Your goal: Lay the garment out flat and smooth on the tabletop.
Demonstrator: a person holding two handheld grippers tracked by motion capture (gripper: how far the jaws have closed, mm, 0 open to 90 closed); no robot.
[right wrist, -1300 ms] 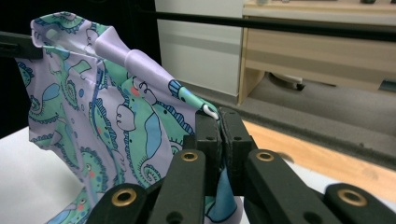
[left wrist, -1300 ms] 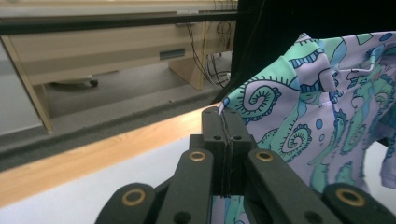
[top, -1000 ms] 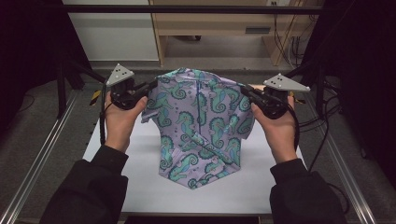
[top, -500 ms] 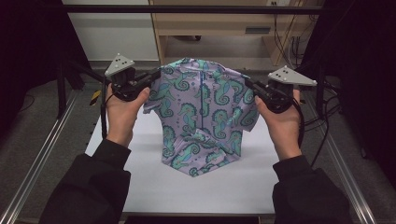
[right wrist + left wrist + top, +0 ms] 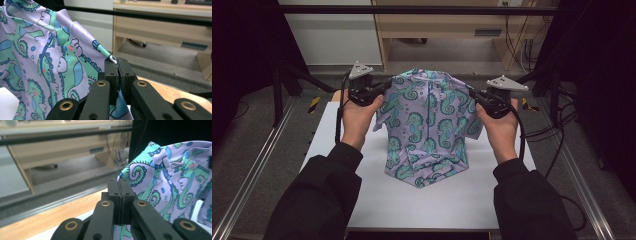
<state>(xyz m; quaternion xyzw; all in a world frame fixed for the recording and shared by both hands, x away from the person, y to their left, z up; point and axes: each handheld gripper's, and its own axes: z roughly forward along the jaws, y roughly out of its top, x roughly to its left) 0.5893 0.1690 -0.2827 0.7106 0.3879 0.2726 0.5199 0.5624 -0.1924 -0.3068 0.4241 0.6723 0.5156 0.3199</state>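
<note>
Firmly clamped, each hand-held gripper, left [image 5: 384,90] and right [image 5: 473,98], pinches the seahorse shirt's [image 5: 428,125] shoulder.

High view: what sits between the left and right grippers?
The seahorse-print shirt hangs stretched between the left gripper and the right gripper in the high view, each jaw pair clamped on a shoulder; its hem rests bunched on the white table.

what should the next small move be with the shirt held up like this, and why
Probably lower both hands together and away from the person, so the shirt lays out flat. The left gripper and right gripper are each shut on a shoulder, holding it spread, while its hem already rests bunched on the white table. Moving away should draw those folds flat.
</note>
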